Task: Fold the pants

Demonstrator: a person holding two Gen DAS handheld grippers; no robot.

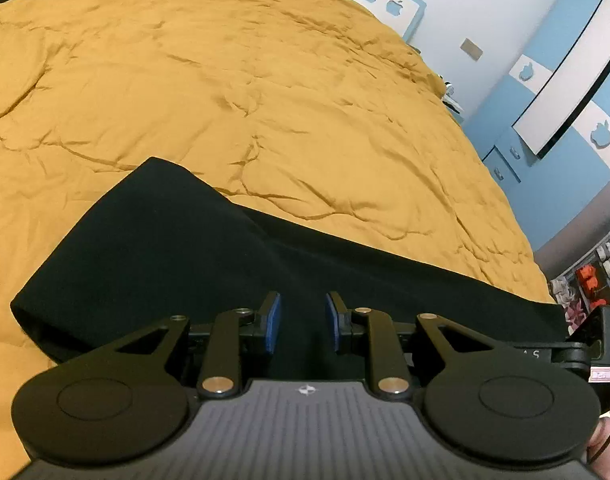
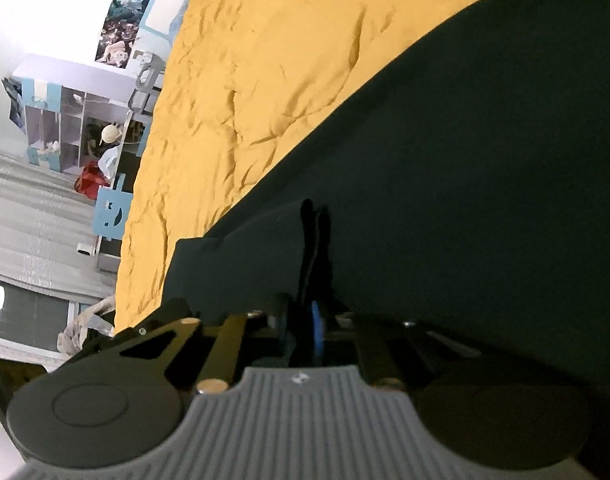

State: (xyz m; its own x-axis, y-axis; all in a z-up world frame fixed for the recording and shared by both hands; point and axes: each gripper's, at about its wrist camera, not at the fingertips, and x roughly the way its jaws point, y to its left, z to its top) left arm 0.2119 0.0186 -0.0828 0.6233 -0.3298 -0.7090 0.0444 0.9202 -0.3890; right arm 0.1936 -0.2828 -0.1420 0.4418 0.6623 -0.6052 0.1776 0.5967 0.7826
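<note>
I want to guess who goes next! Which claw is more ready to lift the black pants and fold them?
Probably the right claw: it looks pinched shut on a ridge of the black pants. The left claw is open, only hovering over the fabric on the yellow blanket.

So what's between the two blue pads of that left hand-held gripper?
Only black fabric pants below the left hand-held gripper; the left wrist view shows its pads apart.
</note>
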